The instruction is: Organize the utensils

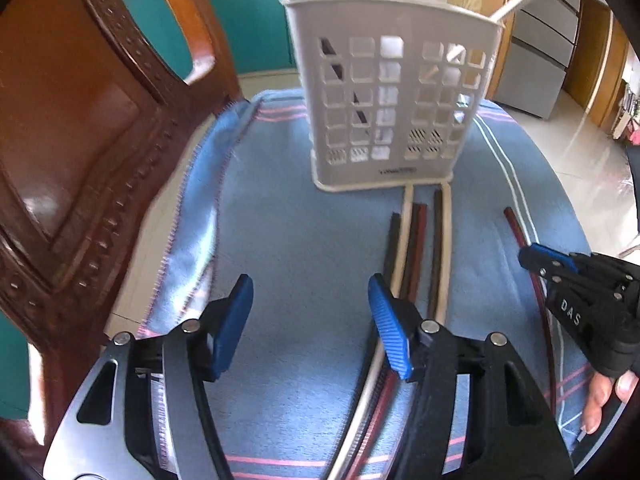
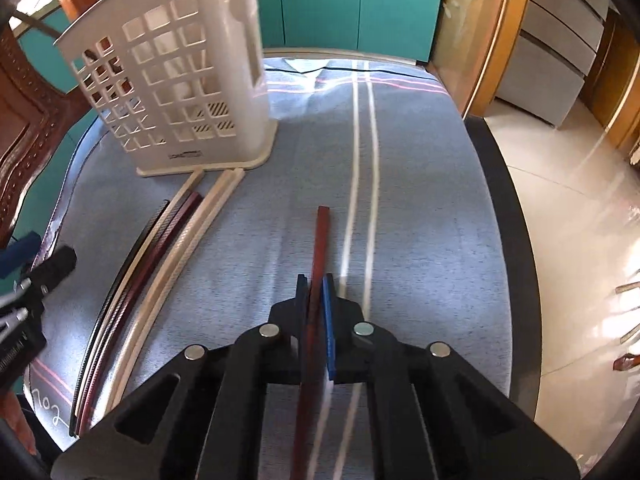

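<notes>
Left wrist view: the left gripper (image 1: pixel 310 320) fills the bottom of the frame with its jaws spread wide and nothing between them; its right ribbed blue pad (image 1: pixel 390 326) hangs over a bundle of chopsticks (image 1: pixel 416 248) lying side by side at centre right. These are thin, square-sectioned sticks, some cream, some black, some dark red, and they run up to the foot of the white caddy (image 1: pixel 394 92), a hard plastic holder with grid cut-outs at upper centre, already holding a black stick and a white one. Packed so tightly, a closing grip could catch several sticks at once or scatter them. The blue towel (image 1: pixel 288 224) beneath is soft and fuzzy, so a pad pressed low might snag the cloth. At the right edge the right gripper (image 1: pixel 528 258) sits on a separate red chopstick (image 1: pixel 520 228).

Right wrist view: at lower centre the right gripper (image 2: pixel 318 284) is clenched on the red chopstick (image 2: pixel 320 240), which juts toward mid-frame over the towel (image 2: pixel 420 220). The stick is glossy and slim and is held low on its length, so it could pivot or slide between the pads when lifted, and its long free end could knock the light caddy (image 2: pixel 176 80) at upper left. The remaining chopsticks (image 2: pixel 176 232) lie at left, below the caddy.
</notes>
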The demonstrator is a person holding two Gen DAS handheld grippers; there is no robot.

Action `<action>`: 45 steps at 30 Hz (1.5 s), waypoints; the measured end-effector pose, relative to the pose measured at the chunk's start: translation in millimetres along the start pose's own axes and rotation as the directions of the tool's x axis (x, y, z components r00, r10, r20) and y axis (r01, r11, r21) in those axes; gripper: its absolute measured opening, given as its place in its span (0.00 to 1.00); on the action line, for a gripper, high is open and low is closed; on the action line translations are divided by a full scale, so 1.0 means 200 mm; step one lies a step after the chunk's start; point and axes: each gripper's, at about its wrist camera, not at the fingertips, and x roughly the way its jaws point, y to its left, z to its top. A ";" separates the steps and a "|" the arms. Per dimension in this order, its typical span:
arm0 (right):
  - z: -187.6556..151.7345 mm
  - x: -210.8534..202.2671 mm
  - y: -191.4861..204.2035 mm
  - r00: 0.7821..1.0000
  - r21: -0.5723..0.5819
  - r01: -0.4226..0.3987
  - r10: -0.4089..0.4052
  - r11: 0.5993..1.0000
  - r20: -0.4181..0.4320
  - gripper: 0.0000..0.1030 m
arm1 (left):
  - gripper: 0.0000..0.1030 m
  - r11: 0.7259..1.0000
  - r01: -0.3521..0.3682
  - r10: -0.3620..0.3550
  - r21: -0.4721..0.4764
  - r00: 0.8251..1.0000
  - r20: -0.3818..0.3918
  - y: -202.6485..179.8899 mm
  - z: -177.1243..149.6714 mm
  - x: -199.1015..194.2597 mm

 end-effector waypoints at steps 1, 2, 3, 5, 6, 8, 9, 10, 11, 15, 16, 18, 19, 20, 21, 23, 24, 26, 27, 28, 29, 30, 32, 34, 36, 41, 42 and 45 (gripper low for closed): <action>0.00 0.00 0.00 1.000 0.001 -0.003 0.003 1.000 0.000 0.08 | 0.59 1.000 0.020 -0.020 0.000 1.000 -0.011 -0.01 -0.01 0.01; 0.00 0.01 0.00 1.000 0.001 -0.004 0.004 1.000 0.000 0.08 | 0.60 1.000 0.031 -0.032 -0.001 0.999 -0.018 -0.02 -0.01 0.02; 0.00 0.01 0.00 1.000 0.001 -0.004 0.004 1.000 0.000 0.08 | 0.60 0.999 0.045 -0.045 0.000 0.999 -0.026 -0.03 -0.01 0.03; 0.00 0.01 0.00 1.000 0.001 -0.004 0.004 1.000 0.000 0.08 | 0.61 0.998 0.064 -0.063 0.014 0.997 -0.042 -0.06 -0.02 0.04; 0.01 0.02 0.00 1.000 0.002 -0.006 0.006 1.000 -0.001 0.08 | 0.61 0.998 0.062 -0.061 0.027 0.997 -0.047 -0.07 -0.03 0.05; 0.01 0.02 -0.01 1.000 0.007 -0.010 0.010 1.000 -0.004 0.08 | 0.61 0.997 0.057 -0.054 0.052 0.997 -0.053 -0.10 -0.03 0.06; 0.01 0.02 -0.01 1.000 0.010 -0.011 0.012 1.000 -0.005 0.08 | 0.61 0.997 0.060 -0.057 0.057 0.997 -0.056 -0.11 -0.04 0.06; 0.01 0.02 -0.01 1.000 0.015 -0.012 0.012 1.000 -0.006 0.08 | 0.62 0.996 0.067 -0.063 0.060 0.996 -0.059 -0.12 -0.04 0.07; 0.01 0.02 -0.02 1.000 0.019 -0.012 0.013 1.000 -0.007 0.08 | 0.63 0.995 0.073 -0.069 0.065 0.996 -0.063 -0.13 -0.04 0.07; 0.02 0.02 -0.03 1.000 0.031 -0.012 0.013 0.999 -0.009 0.09 | 0.64 0.991 0.105 -0.099 0.083 0.992 -0.076 -0.16 -0.06 0.08; 0.02 0.02 -0.03 1.000 0.034 -0.013 0.013 0.999 -0.010 0.09 | 0.65 0.989 0.116 -0.109 0.089 0.991 -0.082 -0.17 -0.06 0.08; 0.02 0.02 -0.04 1.000 0.037 -0.012 0.013 0.999 -0.010 0.09 | 0.65 0.987 0.125 -0.117 0.096 0.989 -0.091 -0.19 -0.07 0.09; 0.02 0.02 -0.04 1.000 0.038 -0.011 0.012 0.999 -0.010 0.09 | 0.65 0.987 0.124 -0.115 0.099 0.989 -0.094 -0.19 -0.07 0.10; 0.02 0.02 -0.04 1.000 0.039 -0.011 0.012 0.999 -0.010 0.09 | 0.65 0.987 0.124 -0.114 0.102 0.989 -0.098 -0.20 -0.07 0.11; 0.02 0.02 -0.05 1.000 0.040 -0.011 0.012 0.999 -0.010 0.09 | 0.65 0.987 0.128 -0.118 0.101 0.988 -0.098 -0.20 -0.07 0.12; 0.02 0.02 -0.04 1.000 0.040 -0.010 0.011 0.999 -0.010 0.09 | 0.63 0.986 0.134 -0.124 0.095 0.987 -0.105 -0.19 -0.07 0.12; 0.02 0.02 -0.04 1.000 0.039 -0.010 0.010 0.999 -0.010 0.09 | 0.60 0.986 0.143 -0.134 0.088 0.985 -0.106 -0.19 -0.07 0.13; 0.02 0.02 -0.04 1.000 0.039 -0.009 0.010 0.999 -0.010 0.09 | 0.40 0.981 0.186 -0.178 0.060 0.977 -0.120 -0.18 -0.07 0.12; 0.02 0.02 -0.04 1.000 0.039 -0.009 0.010 0.999 -0.010 0.10 | 0.38 0.979 0.199 -0.191 0.050 0.974 -0.124 -0.18 -0.06 0.12; 0.02 0.02 -0.04 1.000 0.039 -0.009 0.010 0.999 -0.009 0.10 | 0.33 0.979 0.199 -0.192 0.047 0.974 -0.123 -0.18 -0.06 0.12; 0.02 0.02 -0.04 1.000 0.039 -0.009 0.010 0.999 -0.009 0.10 | 0.33 0.978 0.203 -0.196 0.047 0.973 -0.123 -0.17 -0.05 0.12; 0.02 0.03 -0.04 1.000 0.038 -0.009 0.009 0.999 -0.009 0.10 | 0.33 0.977 0.210 -0.203 0.044 0.971 -0.124 -0.16 -0.05 0.13; 0.02 0.02 -0.04 1.000 0.037 -0.008 0.008 0.999 -0.008 0.10 | 0.30 0.975 0.218 -0.212 0.036 0.969 -0.124 -0.13 -0.05 0.13; 0.02 0.02 -0.04 1.000 0.037 -0.008 0.008 0.999 -0.008 0.10 | 0.08 0.983 0.177 -0.172 0.037 0.979 -0.111 -0.12 -0.04 0.12; 0.02 0.02 -0.04 1.000 0.037 -0.007 0.008 0.999 -0.008 0.10 | 0.07 0.982 0.187 -0.187 -0.012 0.974 -0.129 -0.07 -0.04 0.13; 0.02 0.03 -0.03 1.000 0.034 -0.004 0.004 0.999 -0.007 0.10 | 0.06 0.983 0.182 -0.184 -0.028 0.972 -0.143 -0.03 -0.03 0.14; 0.02 0.03 -0.03 1.000 0.034 -0.004 0.004 0.999 -0.007 0.10 | 0.06 0.983 0.182 -0.184 -0.025 0.972 -0.145 -0.03 -0.03 0.15; 0.02 0.03 -0.03 1.000 0.033 -0.002 0.002 0.999 -0.007 0.11 | 0.06 0.984 0.178 -0.176 0.003 0.973 -0.148 -0.04 -0.03 0.15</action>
